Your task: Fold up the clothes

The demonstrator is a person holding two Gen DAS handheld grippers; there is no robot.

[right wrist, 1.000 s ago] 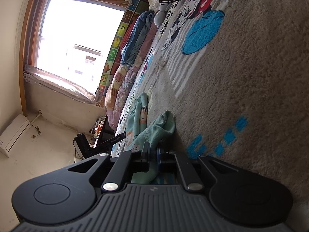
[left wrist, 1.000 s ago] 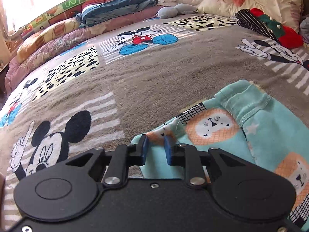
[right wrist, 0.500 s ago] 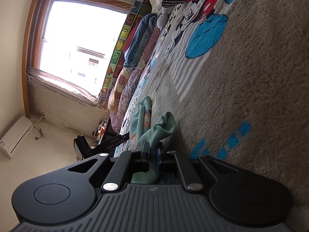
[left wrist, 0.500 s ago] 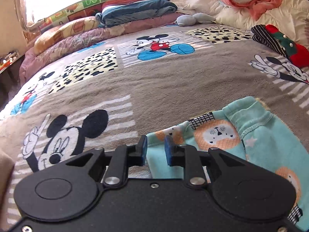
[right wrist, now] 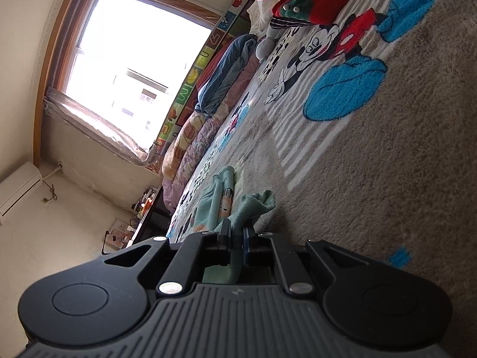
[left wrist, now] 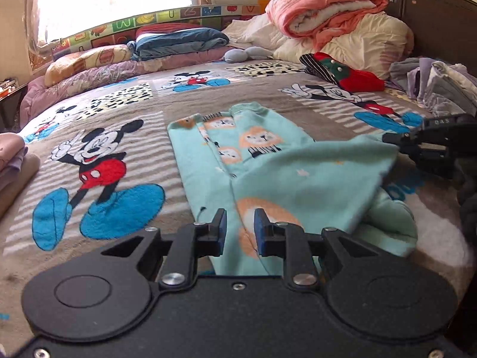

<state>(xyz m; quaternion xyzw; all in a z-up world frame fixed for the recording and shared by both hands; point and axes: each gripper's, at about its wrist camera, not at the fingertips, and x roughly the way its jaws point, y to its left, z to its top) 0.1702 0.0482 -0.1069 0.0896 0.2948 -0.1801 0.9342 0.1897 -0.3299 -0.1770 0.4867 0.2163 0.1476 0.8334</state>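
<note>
Right tongs (right wrist: 237,234) pinch teal garment (left wrist: 268,161); left tongs (left wrist: 240,228) hover, parted.

Two close wrist views, bed (left wrist: 208,113) shared

The blanket (left wrist: 98,214) over the bed is thick, matt plush with a shaggy, slightly matted pile. The teal garment (left wrist: 286,179) is soft fleecy cloth, matt, with stitched seams and a ribbed hem. Both the left gripper (left wrist: 240,228) and the right gripper (right wrist: 237,235) are matt black plastic with shiny metal screw heads and blue rubbery-looking pads; the right gripper's body is ribbed, the left gripper's smooth. The window frame (right wrist: 52,47) is varnished wood. The pink quilt (left wrist: 325,9) looks crinkled outside and fluffy inside. The headboard (left wrist: 441,24) is dark, smooth wood.
</note>
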